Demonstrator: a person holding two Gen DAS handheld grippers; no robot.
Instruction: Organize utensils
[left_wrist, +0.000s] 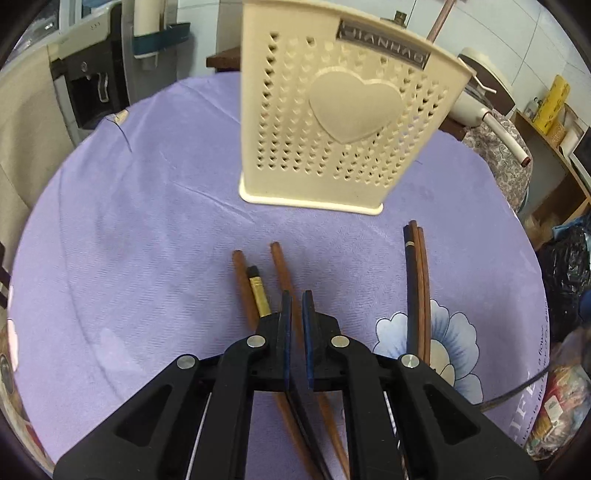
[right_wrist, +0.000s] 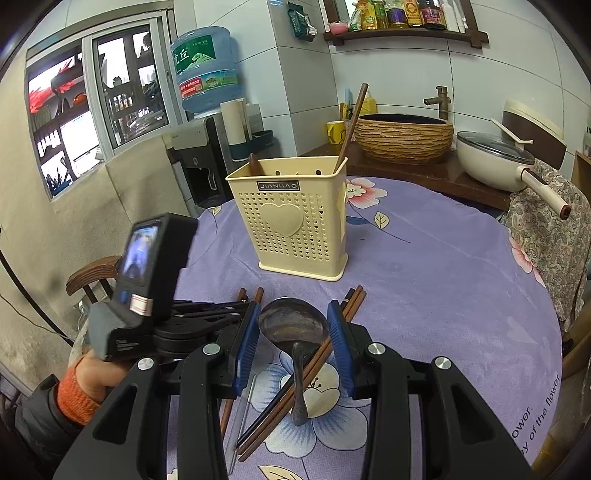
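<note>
Utensils half sorted beside cream holder (right_wrist: 295, 218).
Left tool (left_wrist: 296, 299) fully closed, empty, over 3 loose chopsticks (left_wrist: 280, 269) on lilac surface (left_wrist: 147, 206). Right tool (right_wrist: 293, 325) part open, straddling dark spoon (right_wrist: 293, 325), not gripping. Risks: closed tips nudging sticks aside instead of pinching; spoon dragging crossed chopsticks (right_wrist: 354, 299) underneath.

Quick count: one cream utensil holder (right_wrist: 301, 225) standing out in front of both claws, with one brown chopstick (right_wrist: 352, 125) and one dark handle (right_wrist: 254, 162) poking out of it. Just one dark ladle-style spoon (right_wrist: 293, 325), its bowl sitting between the right claw's (right_wrist: 293, 326) pads. Around the left claw (left_wrist: 296, 306) there are three chopsticks (left_wrist: 242, 284), two brown, one black with gold. To its right, a bunch of three more (left_wrist: 417, 280).
</note>
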